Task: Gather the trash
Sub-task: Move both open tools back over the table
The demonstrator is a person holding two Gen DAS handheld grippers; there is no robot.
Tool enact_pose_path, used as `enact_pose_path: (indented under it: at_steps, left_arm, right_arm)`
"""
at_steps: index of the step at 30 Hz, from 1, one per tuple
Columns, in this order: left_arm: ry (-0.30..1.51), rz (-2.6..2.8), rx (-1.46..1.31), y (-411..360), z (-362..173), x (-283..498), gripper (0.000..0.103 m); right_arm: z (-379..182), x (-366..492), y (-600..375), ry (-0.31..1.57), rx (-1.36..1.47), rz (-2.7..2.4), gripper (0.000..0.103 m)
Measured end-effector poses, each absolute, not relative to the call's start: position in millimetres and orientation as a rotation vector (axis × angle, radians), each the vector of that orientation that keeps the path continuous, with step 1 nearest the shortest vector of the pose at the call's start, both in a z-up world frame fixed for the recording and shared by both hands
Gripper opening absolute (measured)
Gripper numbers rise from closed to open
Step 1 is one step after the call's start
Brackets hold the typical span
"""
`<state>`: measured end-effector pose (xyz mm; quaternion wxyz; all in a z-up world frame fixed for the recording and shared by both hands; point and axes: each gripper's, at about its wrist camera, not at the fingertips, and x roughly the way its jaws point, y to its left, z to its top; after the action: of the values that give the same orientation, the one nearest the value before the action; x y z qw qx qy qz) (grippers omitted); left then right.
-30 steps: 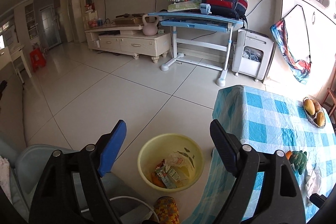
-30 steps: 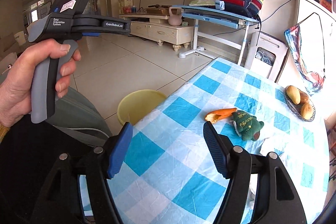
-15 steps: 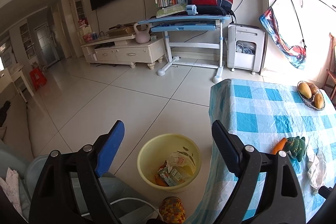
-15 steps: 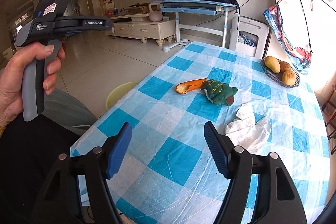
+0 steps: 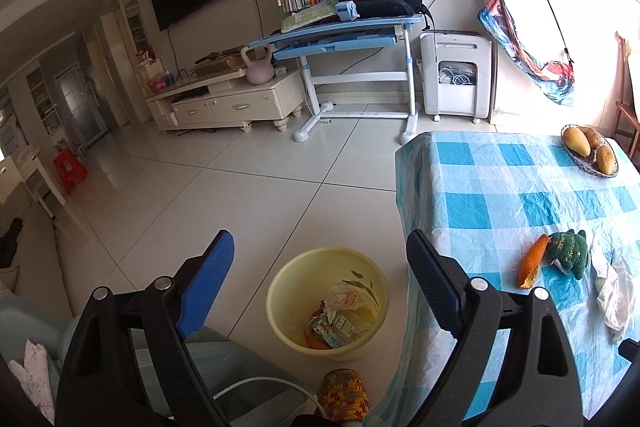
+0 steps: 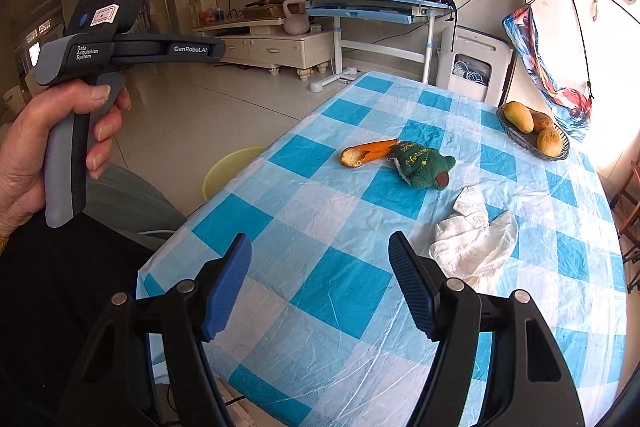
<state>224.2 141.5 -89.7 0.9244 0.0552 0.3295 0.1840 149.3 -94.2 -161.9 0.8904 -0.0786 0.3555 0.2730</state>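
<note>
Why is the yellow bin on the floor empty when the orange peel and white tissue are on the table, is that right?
Not quite. The yellow bin on the floor already holds wrappers and scraps, as the left wrist view shows. The orange peel and white tissue are on the table.

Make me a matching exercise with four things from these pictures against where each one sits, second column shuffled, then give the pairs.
Things:
1. orange peel
2. crumpled tissue
3. mangoes
4. snack wrappers

Places:
A. in the wicker basket
B. in the yellow bin on the floor
C. touching the green plush toy
D. on the tablecloth, nearest the right gripper

Pairs: 1-C, 2-D, 3-A, 4-B
</note>
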Motion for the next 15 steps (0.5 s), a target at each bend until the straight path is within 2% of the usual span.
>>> enact_pose_path:
  at_steps: [15]
  left_arm:
    - [0.736, 0.336, 0.131, 143, -106, 215, 0.089]
  right_arm:
    - [-156, 131, -82, 0.714, -0.191, 0.561, 0.070]
